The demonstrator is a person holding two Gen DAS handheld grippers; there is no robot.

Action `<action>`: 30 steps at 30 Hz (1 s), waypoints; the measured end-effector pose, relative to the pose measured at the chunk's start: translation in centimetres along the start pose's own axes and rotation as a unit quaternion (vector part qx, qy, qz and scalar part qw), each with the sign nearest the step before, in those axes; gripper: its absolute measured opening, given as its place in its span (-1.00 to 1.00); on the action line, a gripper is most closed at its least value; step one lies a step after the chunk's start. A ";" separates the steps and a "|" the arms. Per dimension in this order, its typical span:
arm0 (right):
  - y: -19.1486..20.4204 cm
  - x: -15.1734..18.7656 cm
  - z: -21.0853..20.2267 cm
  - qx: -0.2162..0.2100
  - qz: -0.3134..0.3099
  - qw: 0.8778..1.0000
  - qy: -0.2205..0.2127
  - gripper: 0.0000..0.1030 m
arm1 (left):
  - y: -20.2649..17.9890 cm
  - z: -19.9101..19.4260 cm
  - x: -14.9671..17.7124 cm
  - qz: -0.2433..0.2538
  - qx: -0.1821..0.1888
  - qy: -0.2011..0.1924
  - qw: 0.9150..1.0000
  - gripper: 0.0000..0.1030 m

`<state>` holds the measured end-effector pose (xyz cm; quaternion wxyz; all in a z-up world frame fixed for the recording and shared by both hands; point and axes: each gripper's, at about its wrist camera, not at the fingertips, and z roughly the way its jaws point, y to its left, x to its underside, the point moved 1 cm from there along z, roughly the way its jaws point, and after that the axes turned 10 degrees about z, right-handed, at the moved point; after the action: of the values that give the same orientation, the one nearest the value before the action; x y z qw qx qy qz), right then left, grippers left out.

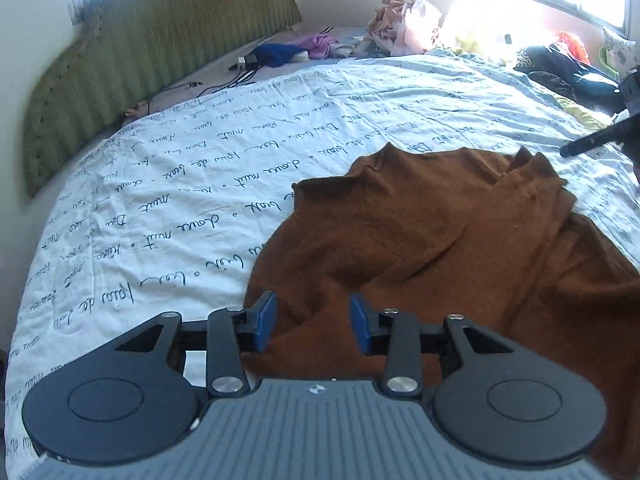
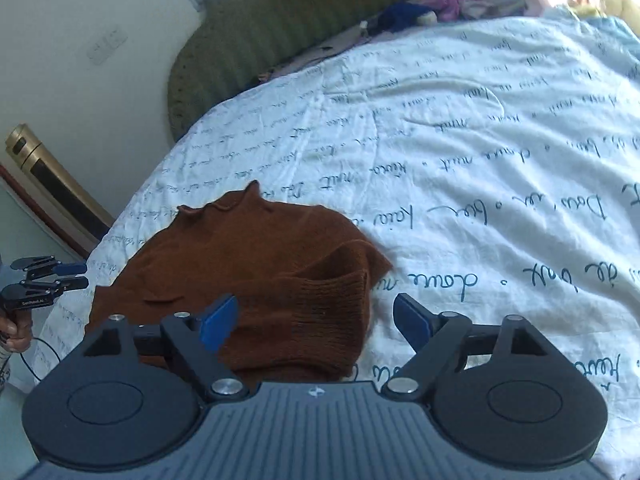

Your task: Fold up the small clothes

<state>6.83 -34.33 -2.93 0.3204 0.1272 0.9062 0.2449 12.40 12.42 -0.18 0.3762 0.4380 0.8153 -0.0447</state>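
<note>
Script-printed duvet [image 1: 168, 200] under rumpled brown sweater [image 1: 440, 240]; both grippers open

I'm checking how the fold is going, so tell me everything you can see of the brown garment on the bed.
The brown garment is a rust-brown knit, soft and matte, with a ribbed band on one folded-over part and curled raw-looking edges. It lies rumpled, partly doubled over itself, on the white script-printed bedcover near the bed's edge. The left gripper and right gripper are both open just over it, their pads pressing nothing.
</note>
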 end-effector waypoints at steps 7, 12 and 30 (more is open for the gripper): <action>3.7 1.5 0.7 -0.028 -0.028 0.999 -0.004 0.66 | -6.4 0.5 4.6 0.097 -0.023 0.015 0.995 -0.20; 7.9 1.5 4.2 -0.084 -0.052 0.995 0.026 0.66 | -7.6 1.5 5.5 0.112 -0.020 0.013 0.993 -0.32; 27.6 6.7 24.4 -0.080 -0.283 0.947 0.129 0.30 | -6.8 0.4 8.0 0.003 0.002 0.049 0.999 -0.89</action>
<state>19.40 0.48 -8.39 0.2658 -0.1936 0.9160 0.2298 4.85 13.50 -7.46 0.3351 0.4433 0.8311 -0.0235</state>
